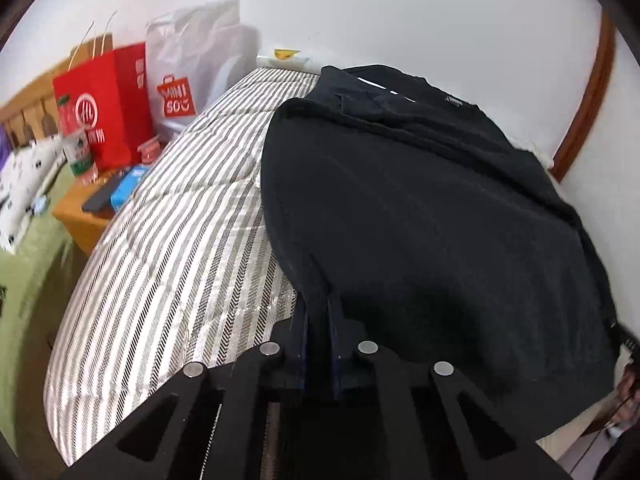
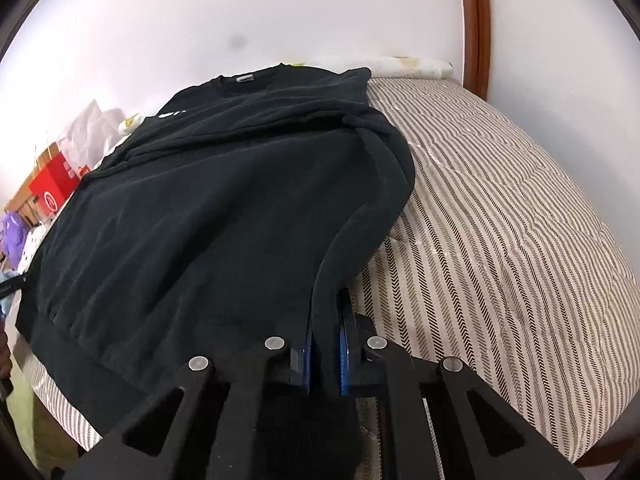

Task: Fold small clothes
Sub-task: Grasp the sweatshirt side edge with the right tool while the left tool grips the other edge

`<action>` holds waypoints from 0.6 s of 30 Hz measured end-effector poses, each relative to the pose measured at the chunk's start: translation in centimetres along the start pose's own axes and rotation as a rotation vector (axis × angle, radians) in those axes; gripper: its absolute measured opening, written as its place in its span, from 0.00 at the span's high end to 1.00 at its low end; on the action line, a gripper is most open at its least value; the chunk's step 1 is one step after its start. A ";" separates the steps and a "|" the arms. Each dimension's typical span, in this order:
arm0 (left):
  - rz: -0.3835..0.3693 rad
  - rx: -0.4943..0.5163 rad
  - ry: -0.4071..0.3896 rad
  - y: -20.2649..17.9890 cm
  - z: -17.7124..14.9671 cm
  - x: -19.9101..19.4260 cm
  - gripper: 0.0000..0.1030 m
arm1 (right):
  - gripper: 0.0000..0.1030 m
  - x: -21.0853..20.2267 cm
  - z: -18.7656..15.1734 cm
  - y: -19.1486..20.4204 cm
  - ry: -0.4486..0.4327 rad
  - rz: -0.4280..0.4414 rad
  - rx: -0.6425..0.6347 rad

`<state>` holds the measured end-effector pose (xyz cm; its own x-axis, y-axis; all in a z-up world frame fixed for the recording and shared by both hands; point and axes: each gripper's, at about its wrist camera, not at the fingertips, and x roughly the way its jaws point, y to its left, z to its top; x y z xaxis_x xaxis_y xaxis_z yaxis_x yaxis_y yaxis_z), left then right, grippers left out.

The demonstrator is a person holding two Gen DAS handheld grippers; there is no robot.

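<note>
A black sweatshirt [image 1: 420, 200] lies spread on the striped mattress [image 1: 180, 240], its sleeves folded in across the chest and its collar toward the wall. My left gripper [image 1: 320, 308] is shut on the near left corner of its hem; black cloth runs up between the blue pads. In the right wrist view the same sweatshirt [image 2: 208, 208] fills the middle, and my right gripper [image 2: 325, 320] is shut on the near right corner of the hem, with a ridge of fabric pinched between its fingers. The fingertips themselves are hidden by cloth.
Red paper bags [image 1: 104, 100] and a white shopping bag [image 1: 192, 64] stand on a wooden bedside table [image 1: 80, 220] to the left, with a bottle and small items. Striped mattress [image 2: 500, 240] lies bare to the right. A white wall and a wooden frame [image 2: 476, 28] stand behind.
</note>
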<state>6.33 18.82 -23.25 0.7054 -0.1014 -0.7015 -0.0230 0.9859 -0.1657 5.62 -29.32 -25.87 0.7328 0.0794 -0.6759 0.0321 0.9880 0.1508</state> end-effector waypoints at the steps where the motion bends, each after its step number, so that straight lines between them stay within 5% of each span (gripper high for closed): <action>1: -0.002 -0.016 0.000 0.2 -0.1 -0.2 0.93 | 0.91 -0.1 0.0 0.0 0.001 0.001 -0.008; 18: -0.154 -0.061 -0.120 0.4 -3.3 -9.4 0.94 | 0.92 -8.4 -1.0 -3.1 -0.119 0.073 0.035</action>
<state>-2.69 19.78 -19.01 0.7830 -0.2298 -0.5780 0.0510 0.9498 -0.3086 -1.33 -32.95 -21.41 0.8096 0.1321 -0.5719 -0.0018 0.9749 0.2227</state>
